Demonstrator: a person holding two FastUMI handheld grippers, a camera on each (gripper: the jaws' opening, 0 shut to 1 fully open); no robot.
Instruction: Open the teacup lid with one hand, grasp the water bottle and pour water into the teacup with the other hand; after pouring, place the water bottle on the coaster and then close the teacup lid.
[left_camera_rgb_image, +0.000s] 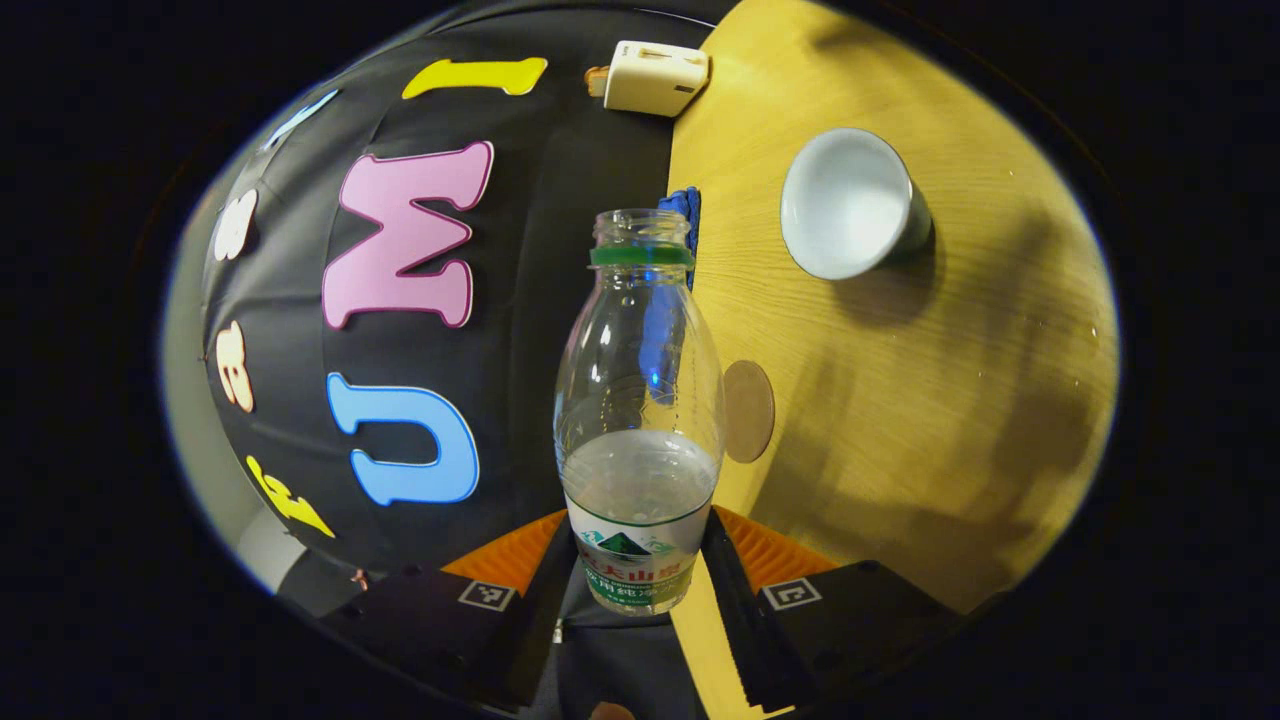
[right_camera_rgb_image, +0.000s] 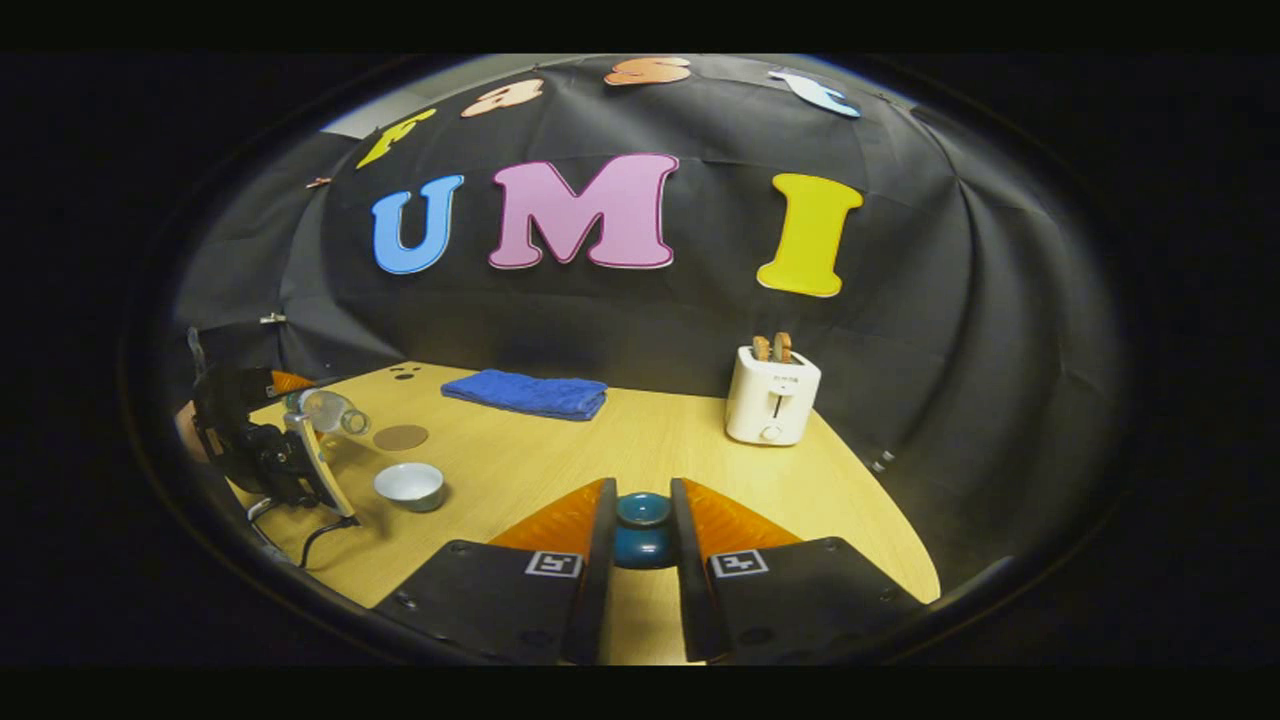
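In the left gripper view my left gripper (left_camera_rgb_image: 638, 560) is shut on a clear water bottle (left_camera_rgb_image: 640, 400) with a green neck ring, no cap, water low in it. The view is rolled sideways: the white teacup (left_camera_rgb_image: 848, 202) stands uncovered on the wooden table, beyond the bottle's mouth. A round brown coaster (left_camera_rgb_image: 749, 411) lies partly behind the bottle. In the right gripper view my right gripper (right_camera_rgb_image: 642, 535) is shut on the dark blue teacup lid (right_camera_rgb_image: 642, 530), held over the table. At far left there, the left gripper (right_camera_rgb_image: 262, 440) tilts the bottle (right_camera_rgb_image: 327, 409) near the teacup (right_camera_rgb_image: 410, 485) and coaster (right_camera_rgb_image: 400, 437).
A white toaster (right_camera_rgb_image: 771, 396) with toast in it stands at the back right of the wooden table (right_camera_rgb_image: 560, 460). A folded blue towel (right_camera_rgb_image: 528, 393) lies along the back edge. A hand shows behind the left gripper, with a cable trailing below it.
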